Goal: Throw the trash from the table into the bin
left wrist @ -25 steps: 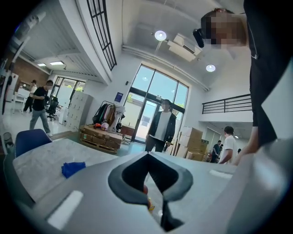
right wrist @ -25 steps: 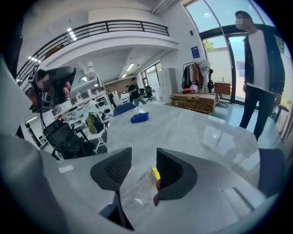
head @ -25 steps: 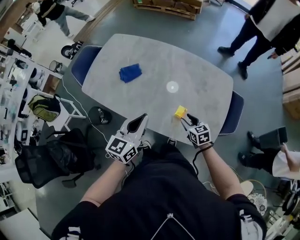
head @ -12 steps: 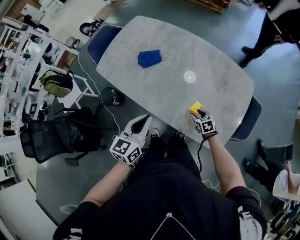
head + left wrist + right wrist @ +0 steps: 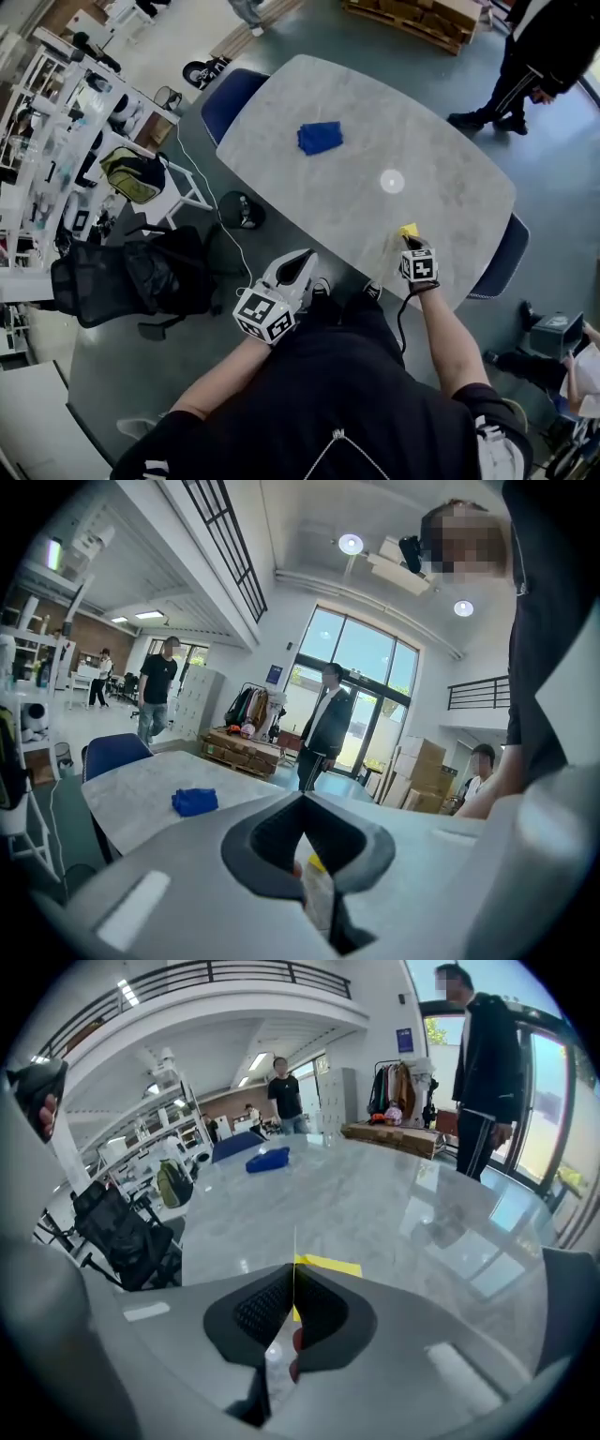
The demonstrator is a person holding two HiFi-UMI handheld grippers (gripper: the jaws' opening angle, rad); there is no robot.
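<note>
- Right gripper [image 5: 410, 243] [image 5: 293, 1275]: over the near right edge of the table [image 5: 450, 159]. Its jaws are closed together, with a corner of the yellow scrap pinched between them.
- Yellow scrap [image 5: 407, 230] [image 5: 334, 1266]: thin, flat piece at the near right edge of the tabletop. Most of it sticks out just beyond the right gripper's tips.
- Left gripper [image 5: 302, 260] [image 5: 302, 799]: held off the table's near edge, left of the right gripper. The jaw tips meet and grip nothing.
- Blue cloth [image 5: 320, 137] [image 5: 195, 802] [image 5: 268, 1160]: crumpled on the far left part of the tabletop, well apart from both grippers.
- Blue chair [image 5: 232, 94]: tucked at the table's far left end.
- Second blue chair [image 5: 506, 260]: at the table's right end.
- Black mesh chair [image 5: 117, 278]: on the floor, left of the table.
- Standing person [image 5: 539, 42]: on the floor beyond the far right of the table.
</note>
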